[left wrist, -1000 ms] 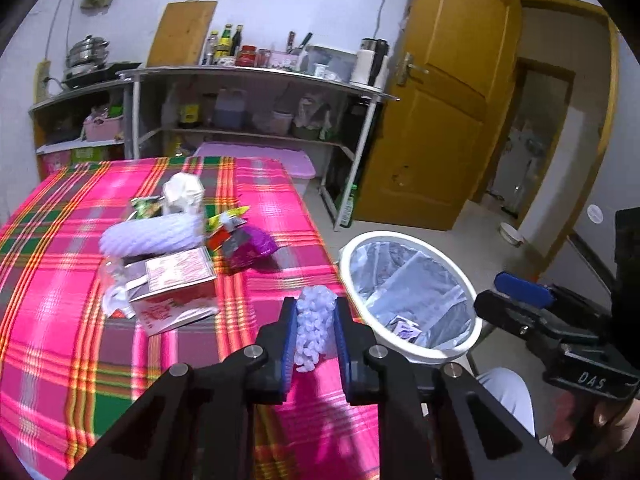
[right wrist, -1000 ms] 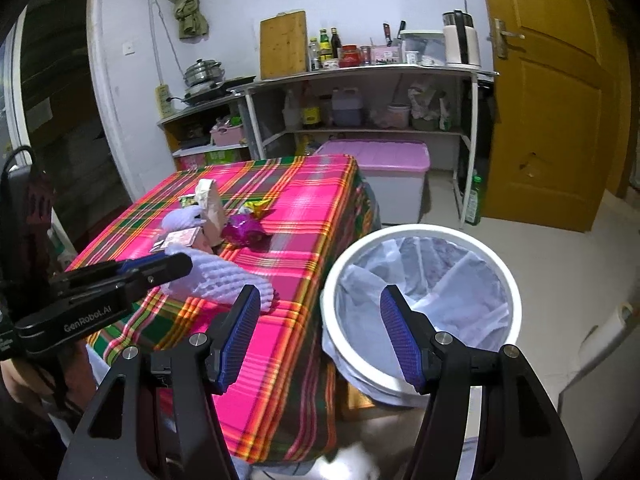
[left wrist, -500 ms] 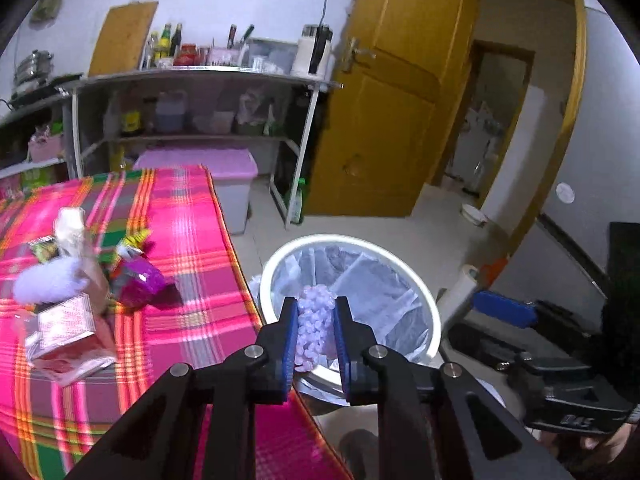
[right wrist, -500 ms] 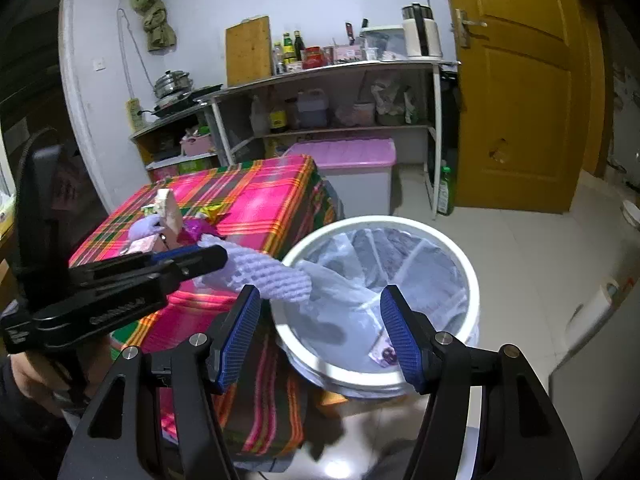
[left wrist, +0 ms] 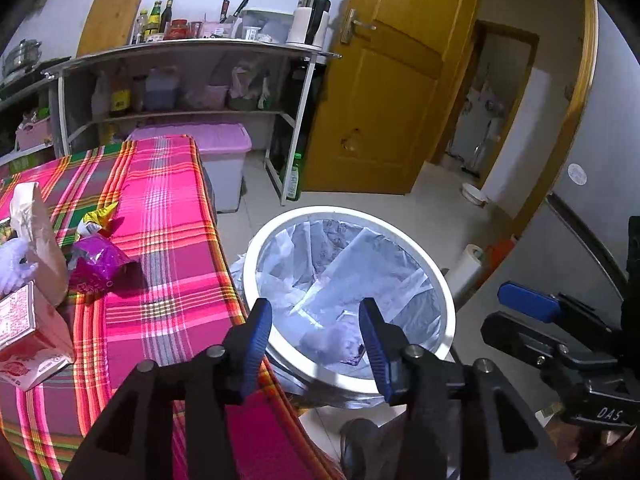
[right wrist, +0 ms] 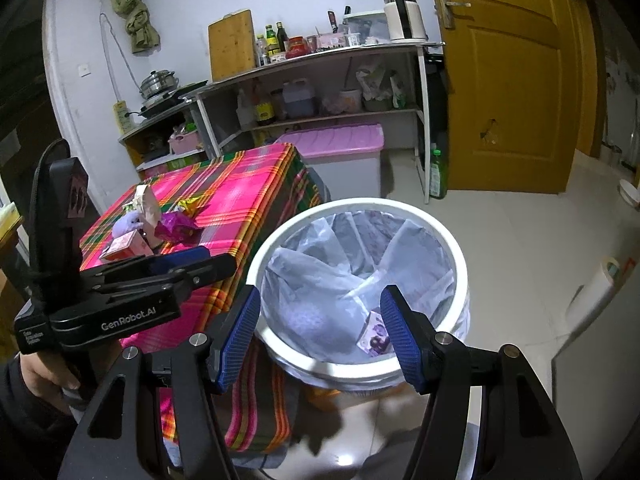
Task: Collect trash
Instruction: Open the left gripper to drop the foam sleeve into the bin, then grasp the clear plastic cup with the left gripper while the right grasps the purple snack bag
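Above the round white bin [left wrist: 444, 304], left gripper [left wrist: 316, 336] jaws just opened, empty.

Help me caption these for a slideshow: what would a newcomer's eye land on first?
First the white trash bin with its crumpled plastic liner, on the floor beside the table, with the open left gripper over it. Next the bright pink plaid tablecloth, where wrappers and a red-and-white carton wait at its left. Behind stands an orange wooden door.
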The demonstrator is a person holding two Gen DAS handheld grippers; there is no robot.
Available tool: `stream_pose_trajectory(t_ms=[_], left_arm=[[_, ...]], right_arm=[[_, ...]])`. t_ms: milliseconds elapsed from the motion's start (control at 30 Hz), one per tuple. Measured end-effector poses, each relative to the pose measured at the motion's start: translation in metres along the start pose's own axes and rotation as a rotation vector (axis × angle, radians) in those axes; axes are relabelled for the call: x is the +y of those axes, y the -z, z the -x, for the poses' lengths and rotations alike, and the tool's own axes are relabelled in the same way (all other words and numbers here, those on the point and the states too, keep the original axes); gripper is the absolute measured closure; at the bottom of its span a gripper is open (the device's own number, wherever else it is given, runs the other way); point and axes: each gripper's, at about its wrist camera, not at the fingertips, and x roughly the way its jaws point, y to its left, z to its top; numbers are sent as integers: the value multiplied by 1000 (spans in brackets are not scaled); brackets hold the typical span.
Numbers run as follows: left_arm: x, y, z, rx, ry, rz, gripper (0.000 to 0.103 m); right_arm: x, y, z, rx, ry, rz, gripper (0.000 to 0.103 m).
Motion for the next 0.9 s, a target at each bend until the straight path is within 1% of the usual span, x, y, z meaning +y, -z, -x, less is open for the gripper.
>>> stream_pose_trajectory(t_ms=[233, 500, 667, 900], left_arm=[[-1, 2, 4, 10, 6, 2, 58], [7, 9, 26, -11, -10, 17, 58], [20, 17, 48, -41, -56, 37, 58], [47, 30, 77, -72, -133, 93, 58]], right_arm=[[0, 0, -3, -1, -7, -4, 40], [14, -1, -1, -16, -43, 17, 40], [30, -1, -3, -13, -78, 45, 40], [63, 2, -14, 27, -140, 110, 40]])
